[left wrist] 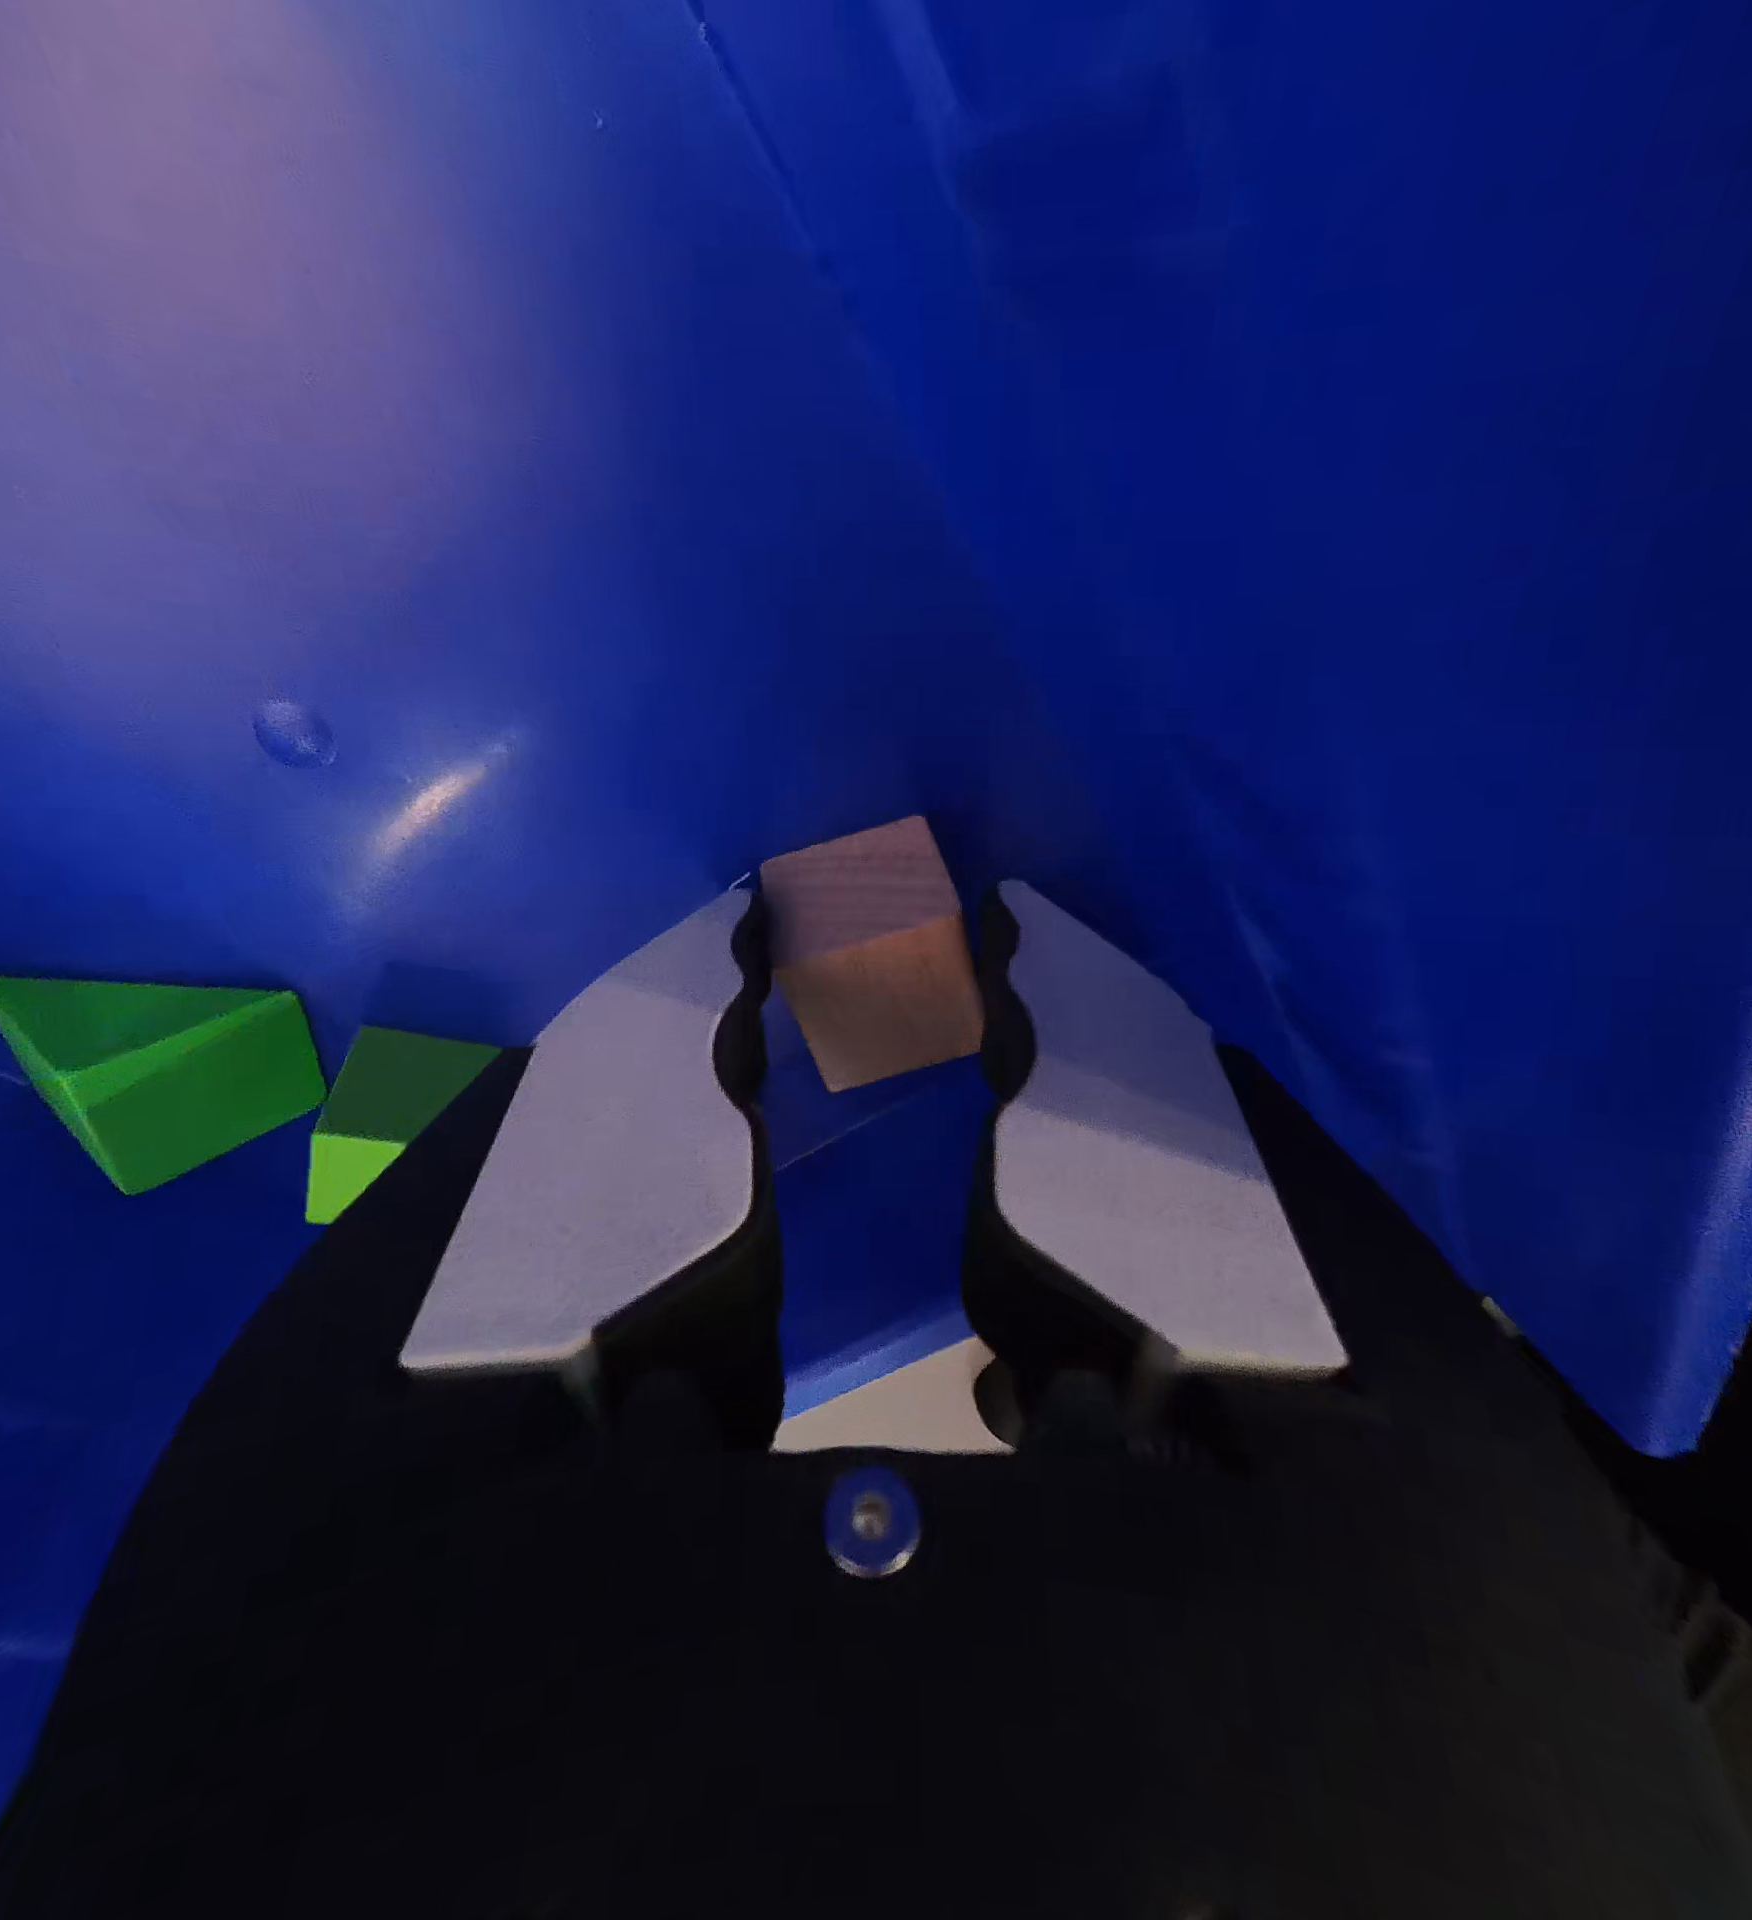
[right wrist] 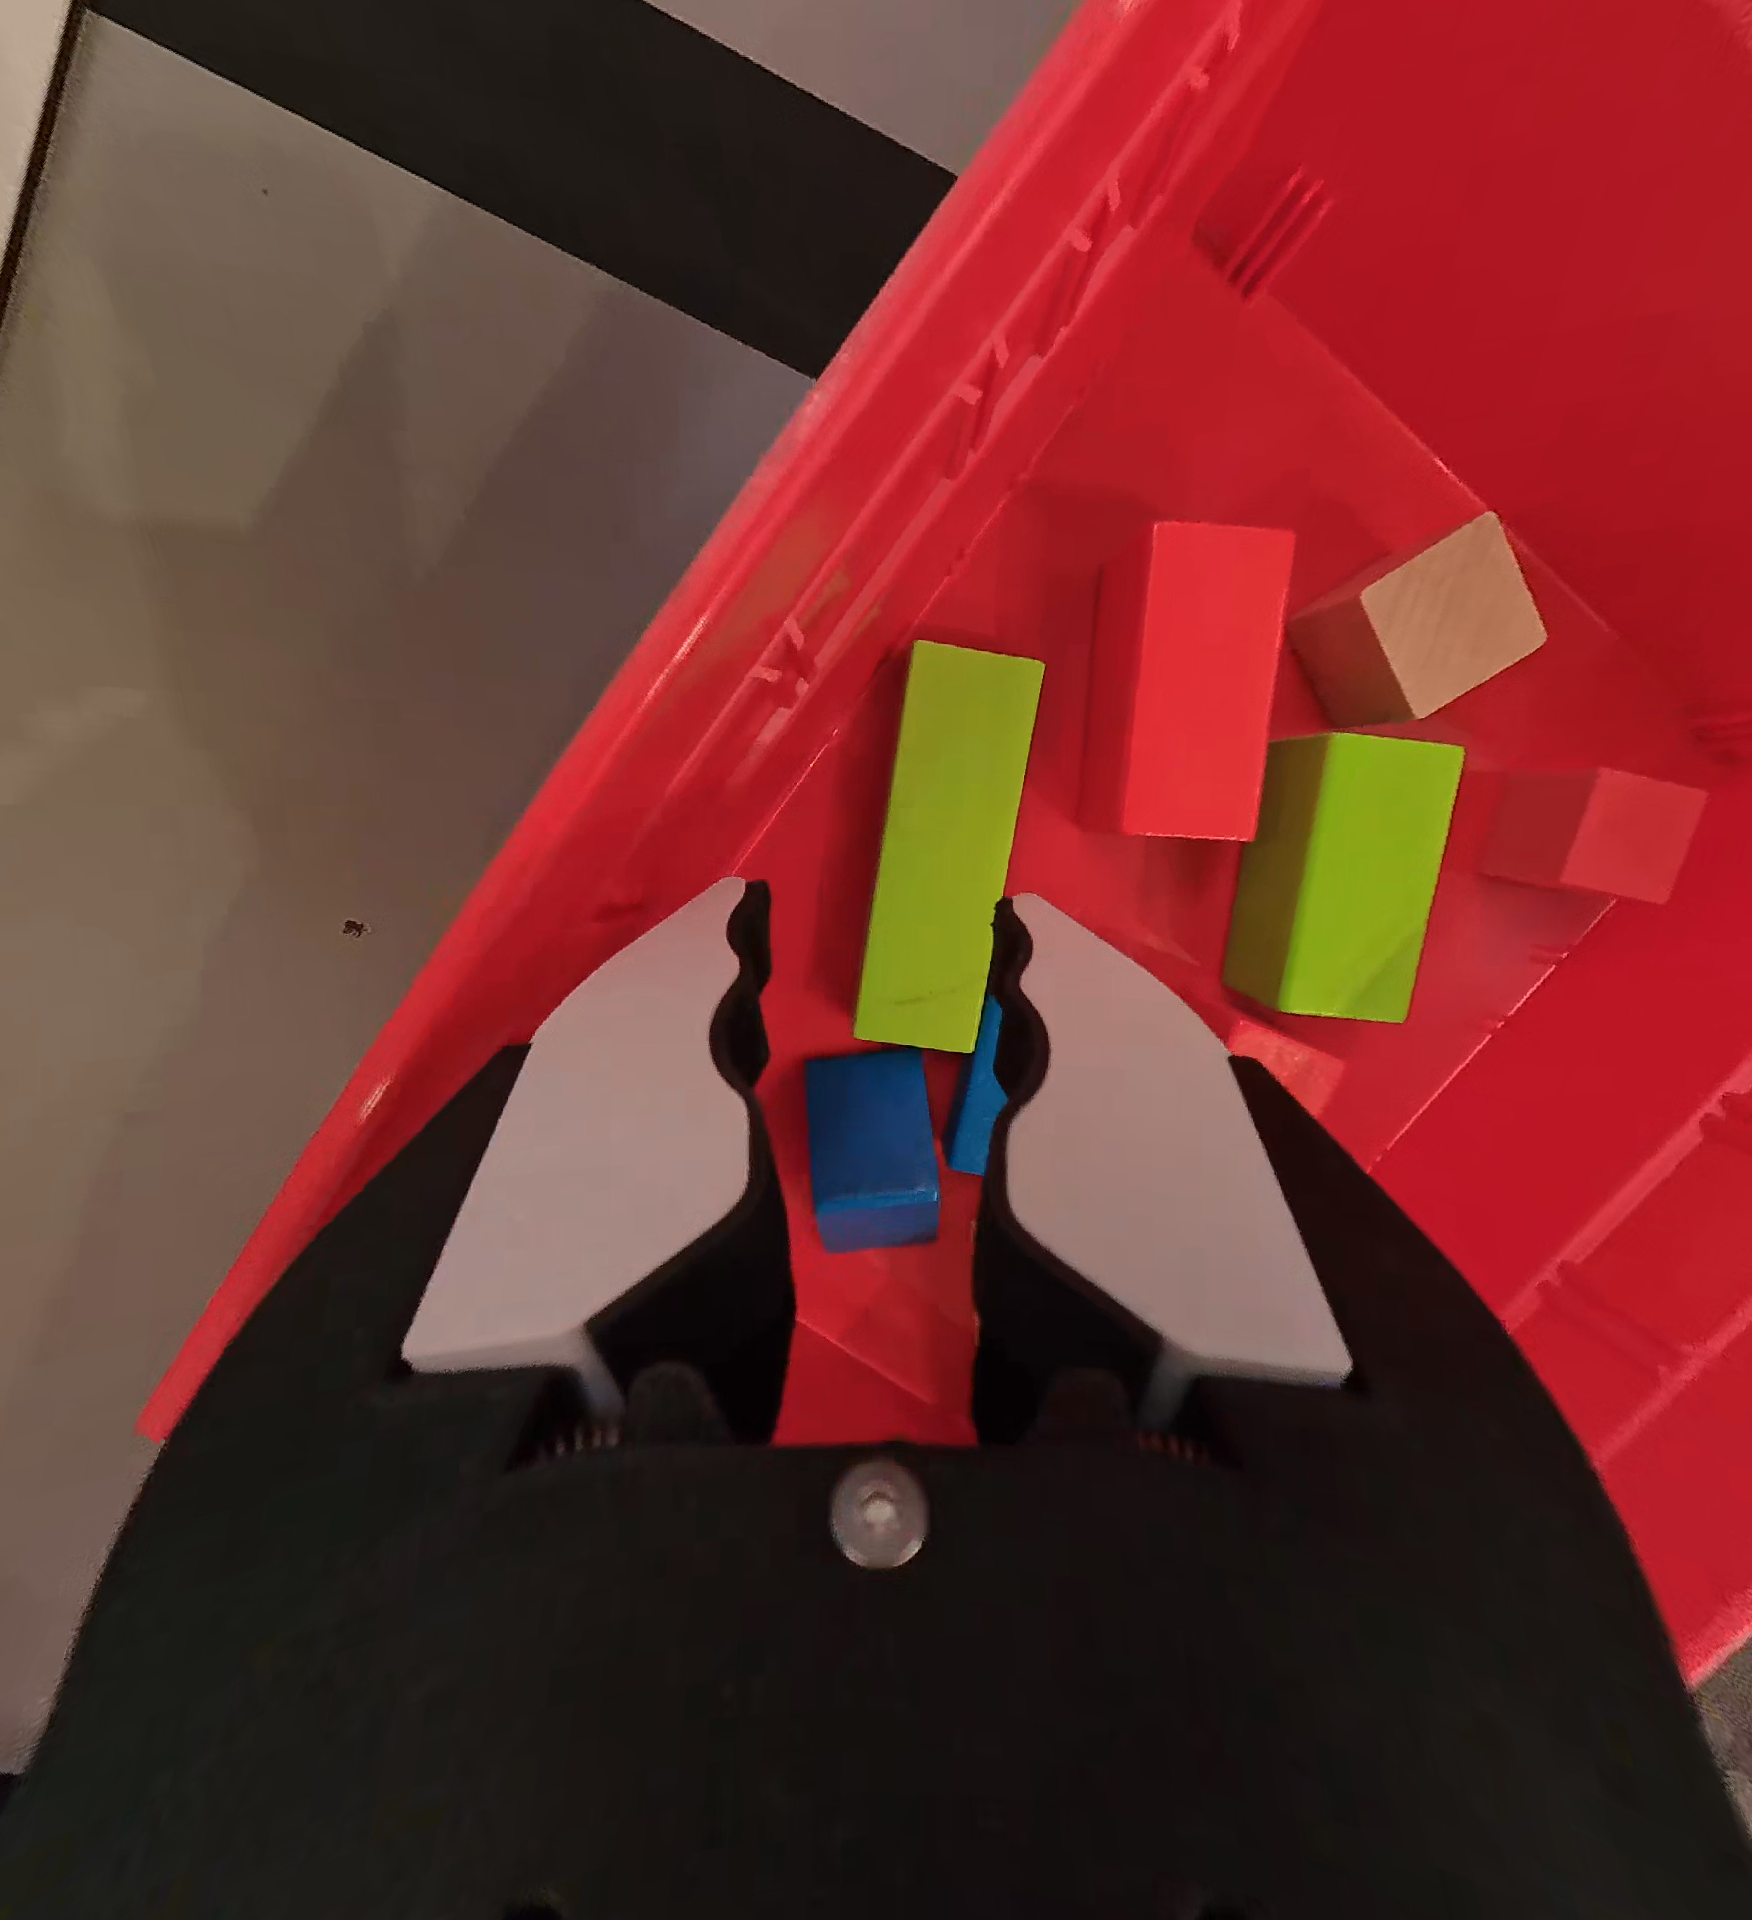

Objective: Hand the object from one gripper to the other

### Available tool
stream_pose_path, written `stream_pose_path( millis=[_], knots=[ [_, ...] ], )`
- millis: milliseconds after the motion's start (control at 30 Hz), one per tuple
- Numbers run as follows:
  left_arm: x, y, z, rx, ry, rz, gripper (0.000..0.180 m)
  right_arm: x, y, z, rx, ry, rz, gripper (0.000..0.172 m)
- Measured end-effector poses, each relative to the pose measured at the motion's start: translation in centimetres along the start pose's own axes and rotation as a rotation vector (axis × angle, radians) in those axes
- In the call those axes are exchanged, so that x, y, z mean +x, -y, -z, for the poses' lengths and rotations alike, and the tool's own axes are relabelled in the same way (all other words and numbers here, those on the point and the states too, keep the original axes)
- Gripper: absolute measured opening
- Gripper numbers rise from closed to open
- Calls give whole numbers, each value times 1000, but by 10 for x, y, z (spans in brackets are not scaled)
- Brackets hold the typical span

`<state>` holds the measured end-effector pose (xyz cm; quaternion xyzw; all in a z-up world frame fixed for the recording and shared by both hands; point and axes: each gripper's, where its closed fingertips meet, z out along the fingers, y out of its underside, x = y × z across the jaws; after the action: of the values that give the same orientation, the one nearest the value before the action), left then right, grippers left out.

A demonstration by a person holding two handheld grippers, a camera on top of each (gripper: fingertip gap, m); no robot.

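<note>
In the left wrist view, a plain wooden cube (left wrist: 872, 966) lies in a corner of a blue bin (left wrist: 1267, 520). My left gripper (left wrist: 870, 894) reaches into the bin, with the cube standing between its fingers. The cube sits skewed to the pads, with a strip of blue showing beside the left pad, so the jaws are open around it. In the right wrist view, my right gripper (right wrist: 877, 896) is open and empty above a red bin (right wrist: 1474, 312). A long lime block (right wrist: 945, 842) and a blue block (right wrist: 867, 1143) lie on the bin floor below its fingers.
Two green wedge blocks (left wrist: 155, 1070) lie left of my left gripper in the blue bin. The red bin also holds a second lime block (right wrist: 1339, 873), a red block (right wrist: 1194, 675), a wooden cube (right wrist: 1423, 623) and a red cube (right wrist: 1599, 831). A grey tabletop (right wrist: 280, 623) lies left of it. The gap from one gripper's tips to the other's is roughly 60 cm.
</note>
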<state>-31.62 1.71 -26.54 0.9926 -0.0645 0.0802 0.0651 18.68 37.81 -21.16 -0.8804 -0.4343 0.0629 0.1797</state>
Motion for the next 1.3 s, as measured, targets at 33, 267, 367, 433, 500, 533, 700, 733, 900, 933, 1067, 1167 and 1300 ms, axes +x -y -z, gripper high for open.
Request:
stream_pose_path(
  millis=[33, 267, 367, 433, 500, 533, 700, 733, 900, 933, 1067, 1167, 1300],
  knots=[
    [-2, 1, 1, 12, 8, -8, 39, 0, 1, 2, 6, -2, 2, 39],
    [-12, 20, 26, 225, 8, -31, 37, -5, 10, 22, 95, -9, 22, 40],
    [-9, 37, 65, 464, -20, -63, 37, -7, 19, 42, 172, -30, 40, 45],
    [-1, 43, 99, 637, -58, -90, 37, -8, 25, 62, 240, -68, 64, 49],
    [17, 46, 134, 806, -122, -156, 37, -15, 33, 85, 318, -103, 98, 49],
    [28, 46, 153, 891, -158, -197, 37, -23, 39, 100, 374, -132, 147, 49],
    [117, 42, 240, 1253, -447, -482, 37, -145, 85, 171, 680, -170, 564, 50],
    [137, 43, 249, 1276, -516, -531, 37, -181, 92, 180, 729, -150, 664, 49],
    [228, 51, 255, 1231, -868, -743, 37, -330, 101, 202, 901, -34, 1062, 51],
    [241, 51, 251, 1207, -918, -781, 37, -347, 101, 204, 925, -31, 1116, 50],
    [276, 55, 243, 1137, -1059, -837, 37, -377, 103, 205, 985, -63, 1239, 46],
    [288, 56, 235, 1093, -1097, -859, 37, -385, 102, 201, 984, -36, 1274, 44],
    [300, 54, 233, 1077, -1137, -892, 37, -390, 100, 201, 998, -27, 1295, 35]
  ],
)
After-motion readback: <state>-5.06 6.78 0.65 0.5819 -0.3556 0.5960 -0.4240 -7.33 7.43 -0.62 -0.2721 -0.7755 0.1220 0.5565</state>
